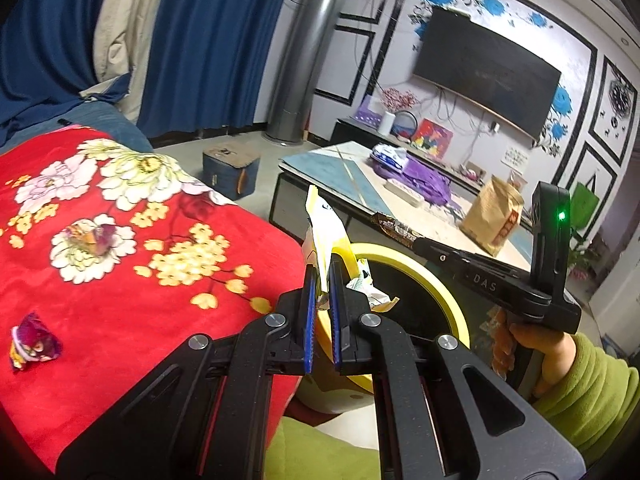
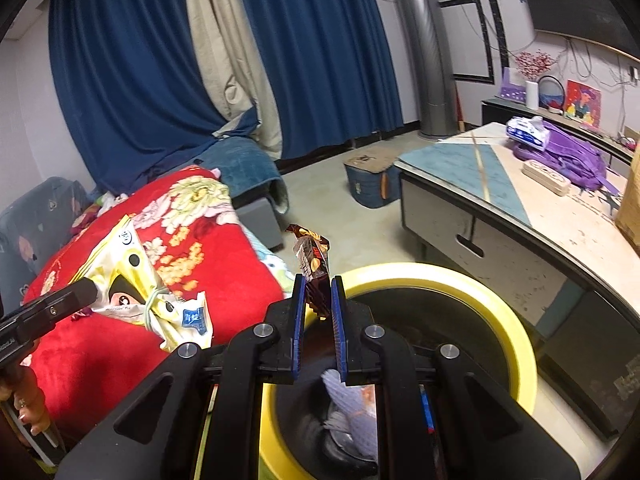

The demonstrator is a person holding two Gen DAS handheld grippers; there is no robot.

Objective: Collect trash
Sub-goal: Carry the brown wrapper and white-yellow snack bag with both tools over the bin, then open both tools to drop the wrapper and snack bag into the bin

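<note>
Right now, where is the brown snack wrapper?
The brown snack wrapper is pinched in the right gripper, held above the yellow-rimmed bin, between the red floral blanket on the left and the coffee table on the right.

The bed has a red blanket (image 1: 120, 272) with flowers, and 2 crumpled wrappers (image 1: 34, 342) (image 1: 90, 236) lie on it, well apart. The low table (image 2: 500, 216) carries a purple bag (image 2: 568, 160), a tissue pack (image 2: 526, 128) and a brown paper bag (image 1: 494, 216).
</note>
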